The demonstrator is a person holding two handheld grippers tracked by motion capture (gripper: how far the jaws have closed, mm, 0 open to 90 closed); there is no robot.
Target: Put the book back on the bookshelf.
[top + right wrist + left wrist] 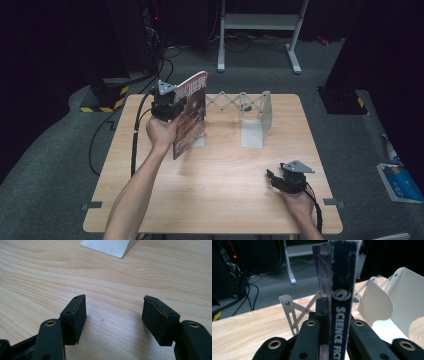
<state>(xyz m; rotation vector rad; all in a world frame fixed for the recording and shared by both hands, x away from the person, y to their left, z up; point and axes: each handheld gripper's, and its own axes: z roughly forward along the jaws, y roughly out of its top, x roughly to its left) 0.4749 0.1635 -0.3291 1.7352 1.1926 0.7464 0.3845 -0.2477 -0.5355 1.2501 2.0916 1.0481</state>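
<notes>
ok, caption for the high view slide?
Left gripper holds book upright beside expandable bookend rack; right gripper idle, open.

Book [342, 302] top cut off

Quick count: one book [190, 114], one expandable white bookend rack [252, 117] right beside it, two grippers, all on one bench [220, 190].

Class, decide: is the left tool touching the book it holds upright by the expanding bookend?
Touching. The left gripper view shows the left tool with both black jaws pressed against the book, no gap on either side.
</notes>
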